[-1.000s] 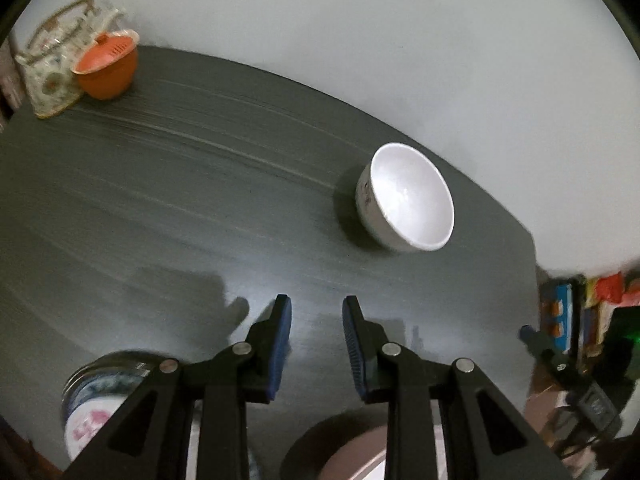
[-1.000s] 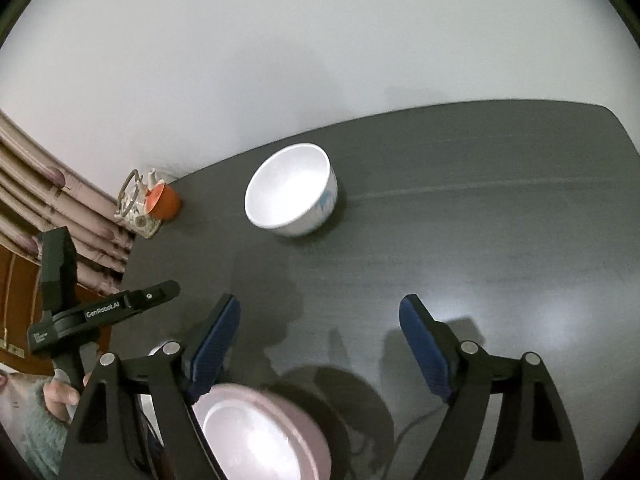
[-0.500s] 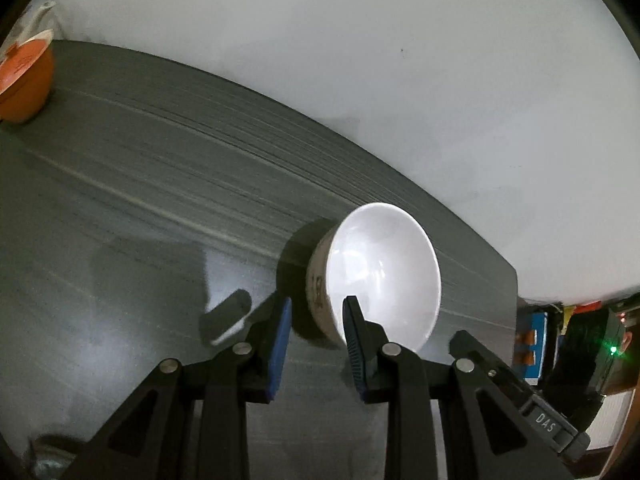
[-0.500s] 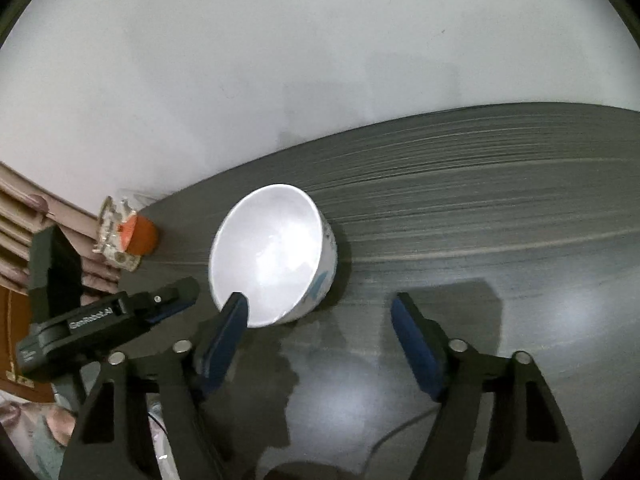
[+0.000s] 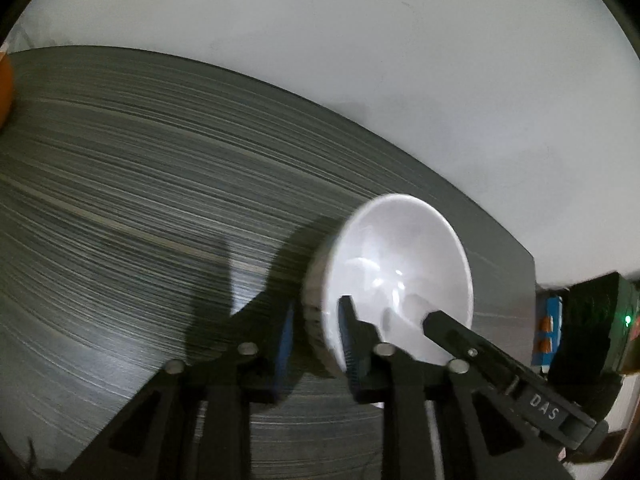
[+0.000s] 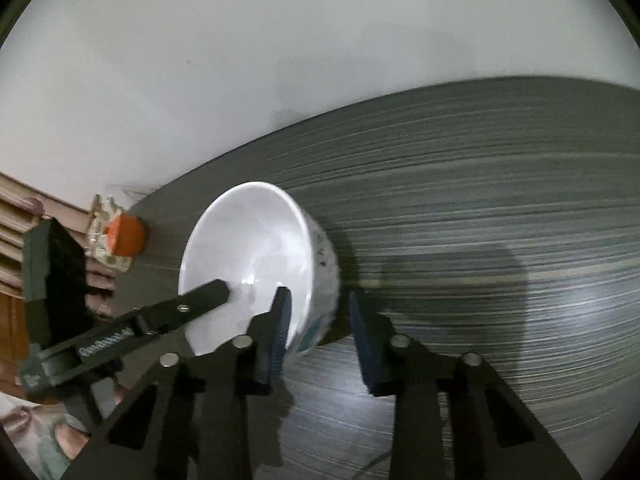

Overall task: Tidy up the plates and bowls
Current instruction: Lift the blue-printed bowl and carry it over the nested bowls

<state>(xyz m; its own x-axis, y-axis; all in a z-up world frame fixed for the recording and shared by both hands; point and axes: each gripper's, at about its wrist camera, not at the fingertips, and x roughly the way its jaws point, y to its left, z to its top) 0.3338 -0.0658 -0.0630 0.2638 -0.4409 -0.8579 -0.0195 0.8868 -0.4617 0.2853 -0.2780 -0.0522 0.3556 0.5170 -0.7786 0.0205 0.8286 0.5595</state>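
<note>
bowl (image 5: 396, 276): on worktop (image 5: 120, 200), near its back edge
left gripper (image 5: 316, 344): straddles bowl's left wall
right gripper (image 6: 320, 332): straddles right wall, seemingly

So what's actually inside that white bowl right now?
No food or liquid shows in the white bowl, just glossy white. One finger of the left gripper and one of the right gripper reach inside, hiding part of the near wall.

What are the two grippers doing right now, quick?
Left gripper: open, jaws straddling the white bowl wall, not clamped.
Right gripper: open, jaws straddling the opposite wall, not clamped.
</note>
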